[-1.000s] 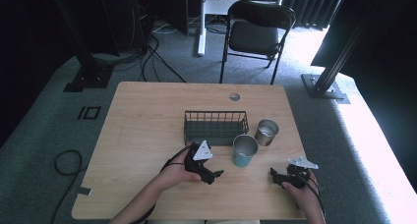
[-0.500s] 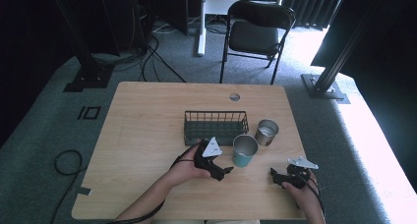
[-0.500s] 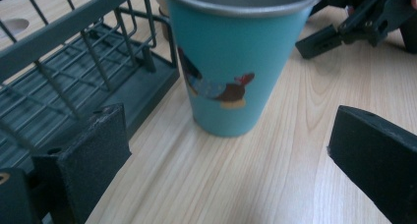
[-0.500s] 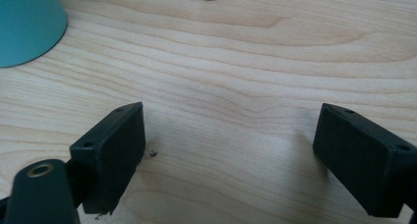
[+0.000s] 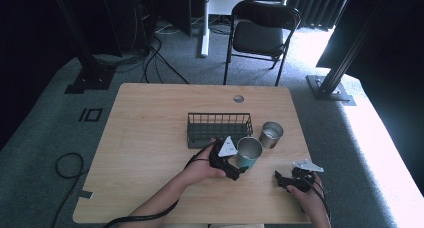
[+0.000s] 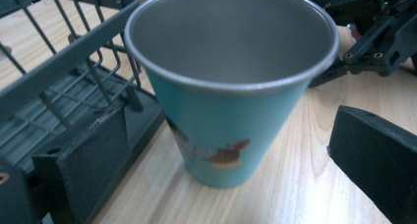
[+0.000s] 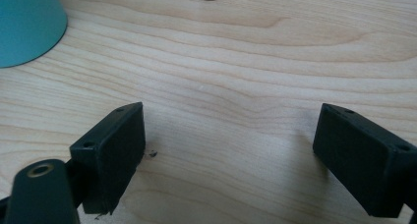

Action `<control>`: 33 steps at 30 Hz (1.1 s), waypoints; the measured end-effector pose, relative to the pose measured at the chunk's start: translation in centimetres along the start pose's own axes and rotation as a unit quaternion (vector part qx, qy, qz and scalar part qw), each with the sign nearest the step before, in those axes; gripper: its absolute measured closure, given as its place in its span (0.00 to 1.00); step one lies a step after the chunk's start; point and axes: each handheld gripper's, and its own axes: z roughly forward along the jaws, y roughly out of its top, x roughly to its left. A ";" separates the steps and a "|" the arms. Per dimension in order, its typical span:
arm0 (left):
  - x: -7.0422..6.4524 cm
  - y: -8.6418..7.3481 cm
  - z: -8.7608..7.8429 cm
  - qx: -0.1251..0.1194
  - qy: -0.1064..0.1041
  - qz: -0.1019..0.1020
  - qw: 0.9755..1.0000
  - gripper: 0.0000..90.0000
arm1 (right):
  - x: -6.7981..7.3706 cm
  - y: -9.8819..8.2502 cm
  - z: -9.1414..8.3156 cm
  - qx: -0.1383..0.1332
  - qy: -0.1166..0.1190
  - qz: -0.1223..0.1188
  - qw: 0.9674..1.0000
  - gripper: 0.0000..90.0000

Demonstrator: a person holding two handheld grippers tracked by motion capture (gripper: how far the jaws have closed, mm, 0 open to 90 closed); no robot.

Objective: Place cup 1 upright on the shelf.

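— So where is the teal cup from the left gripper?
— Straight ahead, upright between its wide-spread jaws, neither pad touching yet; the wire basket sits just beyond one jaw.
— And the right gripper?
— Also spread wide, holding nothing, farther from the cup. The left is clearly nearer.
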 end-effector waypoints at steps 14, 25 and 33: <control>-0.4 0.8 2.4 -0.018 -0.002 -0.020 1.000 0.03 | 0.0 0.0 0.0 0.000 0.000 0.000 1.000 0.13; -0.7 1.9 3.3 -0.039 -0.002 -0.022 0.999 0.03 | 0.0 0.0 0.0 0.000 0.000 0.000 1.000 0.13; -0.9 2.1 3.4 -0.047 0.001 -0.018 0.999 0.15 | 0.0 0.0 0.0 0.000 0.000 0.000 1.000 0.13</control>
